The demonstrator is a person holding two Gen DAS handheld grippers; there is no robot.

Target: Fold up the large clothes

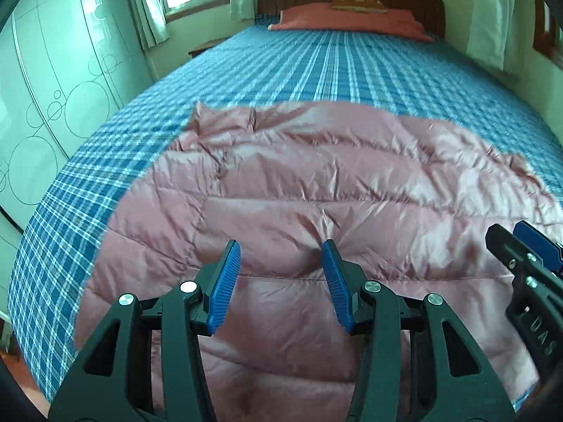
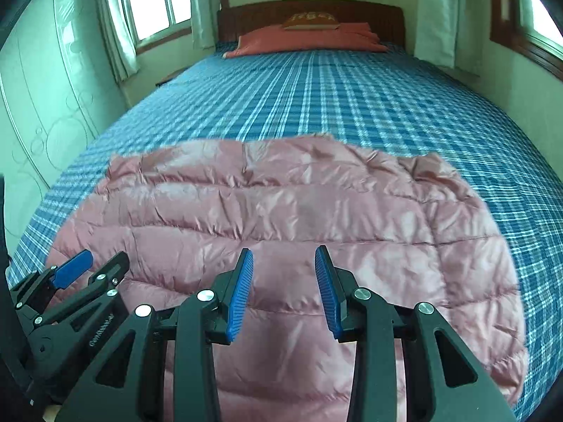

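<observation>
A pink quilted down jacket (image 1: 316, 193) lies spread on the near end of a bed with a blue plaid sheet (image 1: 299, 66); it also shows in the right wrist view (image 2: 281, 204). My left gripper (image 1: 281, 248) is open and empty, hovering over the jacket's near part. My right gripper (image 2: 284, 253) is open and empty, also over the jacket's near part. The right gripper appears at the right edge of the left wrist view (image 1: 520, 242), and the left gripper at the lower left of the right wrist view (image 2: 95, 263). The two grippers are side by side.
A red pillow (image 2: 306, 40) and a small patterned cushion (image 2: 311, 21) lie at the dark wooden headboard (image 2: 309, 8). A pale green wardrobe (image 1: 42, 81) stands to the left of the bed. Curtained windows (image 2: 151, 0) are behind. A wall runs along the right side.
</observation>
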